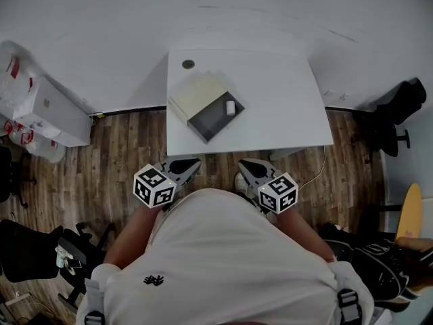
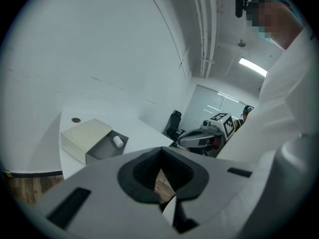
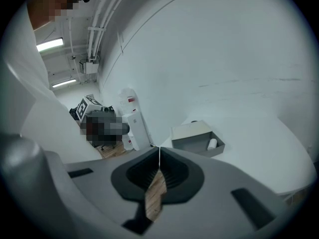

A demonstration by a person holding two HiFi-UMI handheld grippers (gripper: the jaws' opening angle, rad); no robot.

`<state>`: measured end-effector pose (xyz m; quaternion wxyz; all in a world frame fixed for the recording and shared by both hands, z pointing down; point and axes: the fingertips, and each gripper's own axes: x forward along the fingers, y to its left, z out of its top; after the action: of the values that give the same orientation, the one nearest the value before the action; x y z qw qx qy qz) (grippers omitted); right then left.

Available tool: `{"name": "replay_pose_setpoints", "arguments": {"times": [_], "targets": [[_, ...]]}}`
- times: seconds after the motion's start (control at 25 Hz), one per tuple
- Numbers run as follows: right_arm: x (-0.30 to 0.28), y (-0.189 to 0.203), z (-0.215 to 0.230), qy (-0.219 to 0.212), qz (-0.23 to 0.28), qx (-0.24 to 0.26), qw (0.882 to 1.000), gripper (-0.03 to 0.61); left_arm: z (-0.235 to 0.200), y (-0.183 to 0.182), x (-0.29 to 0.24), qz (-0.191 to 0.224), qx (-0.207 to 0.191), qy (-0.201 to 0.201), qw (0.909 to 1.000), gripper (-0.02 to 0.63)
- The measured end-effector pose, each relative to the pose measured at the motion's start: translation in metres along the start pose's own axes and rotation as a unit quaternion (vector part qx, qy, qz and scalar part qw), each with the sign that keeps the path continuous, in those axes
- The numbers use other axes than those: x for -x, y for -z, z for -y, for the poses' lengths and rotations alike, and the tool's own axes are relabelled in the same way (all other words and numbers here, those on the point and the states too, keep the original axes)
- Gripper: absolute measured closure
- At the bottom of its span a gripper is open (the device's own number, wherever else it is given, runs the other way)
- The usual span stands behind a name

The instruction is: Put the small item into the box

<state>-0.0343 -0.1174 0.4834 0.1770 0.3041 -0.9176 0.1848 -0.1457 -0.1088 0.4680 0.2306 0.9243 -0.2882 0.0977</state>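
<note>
A cream box [image 1: 203, 95] with its grey drawer pulled out lies on the white table [image 1: 284, 107]. A small white cylinder [image 1: 231, 107] rests in the drawer. Both gripper views show the same box [image 2: 85, 136] [image 3: 195, 133] and the cylinder [image 2: 117, 141] [image 3: 212, 144] inside it. My left gripper [image 1: 189, 163] [image 2: 160, 149] and right gripper [image 1: 246, 166] [image 3: 159, 150] hang side by side close to the person's body, short of the table's near edge. Both are shut with nothing in them, and their jaws meet at the tips. The left gripper view also shows the right gripper [image 2: 204, 136].
A round cable hole [image 1: 188, 64] sits at the table's back left corner. A white cabinet [image 1: 53, 110] stands left of the table and a black office chair [image 1: 400, 107] right of it. Wooden floor [image 1: 122, 154] lies beneath my grippers, and another dark chair [image 1: 30, 256] is at lower left.
</note>
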Motion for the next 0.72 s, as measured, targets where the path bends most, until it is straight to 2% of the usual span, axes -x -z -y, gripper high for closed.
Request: {"name": "replay_pose_setpoints", "arguments": {"times": [0.72], "targets": [[-0.012, 0.0, -0.007, -0.009, -0.009, 0.019, 1.0, 0.572, -0.011, 0.003, 0.004, 0.009, 0.011, -0.008, 0.9999, 0.606]]}}
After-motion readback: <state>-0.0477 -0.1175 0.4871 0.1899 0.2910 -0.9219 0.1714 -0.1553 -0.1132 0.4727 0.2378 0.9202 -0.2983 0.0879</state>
